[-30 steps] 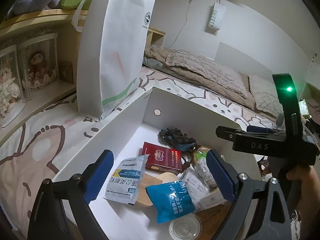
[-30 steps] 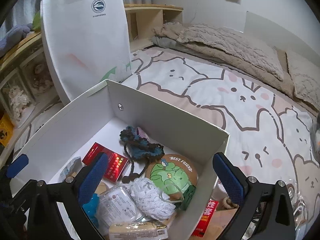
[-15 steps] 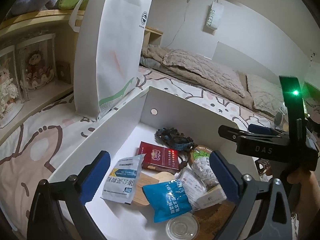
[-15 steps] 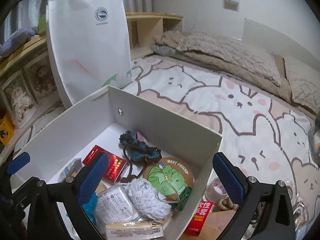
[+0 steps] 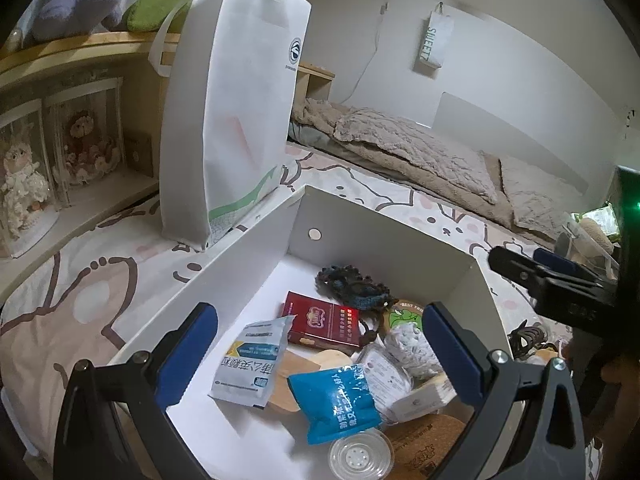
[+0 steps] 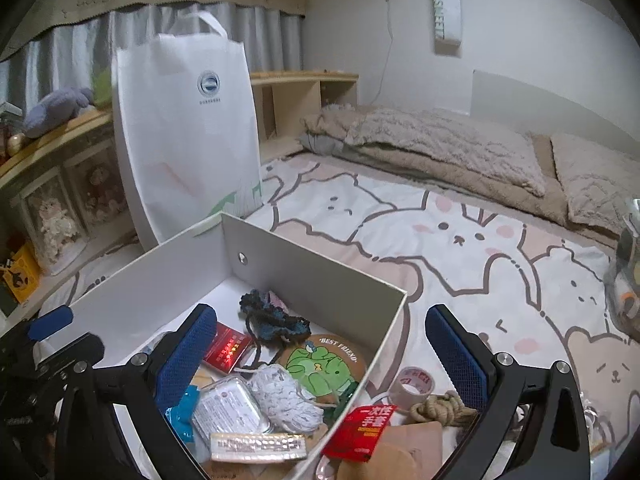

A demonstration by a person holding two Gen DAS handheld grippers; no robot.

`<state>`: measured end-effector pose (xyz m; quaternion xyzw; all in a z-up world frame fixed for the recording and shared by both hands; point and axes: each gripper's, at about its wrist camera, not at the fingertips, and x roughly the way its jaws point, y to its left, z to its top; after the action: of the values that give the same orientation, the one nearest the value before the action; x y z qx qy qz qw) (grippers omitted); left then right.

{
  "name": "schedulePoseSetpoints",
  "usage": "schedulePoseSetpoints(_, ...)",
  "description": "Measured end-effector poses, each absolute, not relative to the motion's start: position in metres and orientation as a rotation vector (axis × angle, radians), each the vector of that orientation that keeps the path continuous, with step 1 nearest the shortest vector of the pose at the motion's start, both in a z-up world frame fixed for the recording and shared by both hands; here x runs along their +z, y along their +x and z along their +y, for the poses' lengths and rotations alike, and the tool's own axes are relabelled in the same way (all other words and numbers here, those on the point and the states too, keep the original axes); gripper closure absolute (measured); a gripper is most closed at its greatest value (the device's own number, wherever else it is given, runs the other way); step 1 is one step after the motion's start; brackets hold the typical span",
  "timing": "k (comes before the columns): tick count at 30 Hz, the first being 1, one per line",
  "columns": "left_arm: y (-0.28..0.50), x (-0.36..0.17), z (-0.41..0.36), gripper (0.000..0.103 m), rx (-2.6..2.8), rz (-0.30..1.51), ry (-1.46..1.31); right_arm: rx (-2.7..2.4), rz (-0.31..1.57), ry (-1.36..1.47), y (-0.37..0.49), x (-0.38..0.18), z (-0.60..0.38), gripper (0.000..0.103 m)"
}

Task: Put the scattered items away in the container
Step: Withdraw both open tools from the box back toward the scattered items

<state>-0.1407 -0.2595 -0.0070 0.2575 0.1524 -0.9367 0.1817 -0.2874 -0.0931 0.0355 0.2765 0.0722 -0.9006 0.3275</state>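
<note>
A white open box point(image 5: 384, 236) point(image 6: 316, 264) sits on the bed and holds several items: a red pack point(image 5: 320, 324), a blue pouch point(image 5: 336, 400), a white sachet point(image 5: 252, 364), a dark crocheted piece point(image 6: 272, 320) and a green frog coaster point(image 6: 320, 364). Outside its right wall lie a red packet point(image 6: 360, 428), a tape roll point(image 6: 412, 384) and a coil of rope point(image 6: 444, 408). My left gripper point(image 5: 320, 352) is open and empty above the box. My right gripper point(image 6: 320, 348) is open and empty over the box's right wall.
A tall white tote bag point(image 5: 236, 120) point(image 6: 188, 140) stands just behind the box. A wooden shelf with dolls point(image 5: 60, 152) runs along the left. Beige blankets point(image 6: 440, 144) lie at the bed's far end. A clear container point(image 6: 628, 280) is at the right edge.
Both grippers have risen and pulled back a little from the box, so more of the room shows. Both stay open and empty. The items have not moved.
</note>
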Motion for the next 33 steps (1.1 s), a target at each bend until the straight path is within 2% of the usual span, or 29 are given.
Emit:
schedulePoseSetpoints(18,-0.129,0.024,-0.217,0.000,-2.682,0.348,0.628,-2.404,0.258,0.542,-0.235,0.067,-0.038,0.000)
schedulePoseSetpoints(33,-0.107,0.043,-0.177,0.000,-2.728,0.261,0.633,-2.458,0.239,0.521,-0.196,0.076,0.001,0.000)
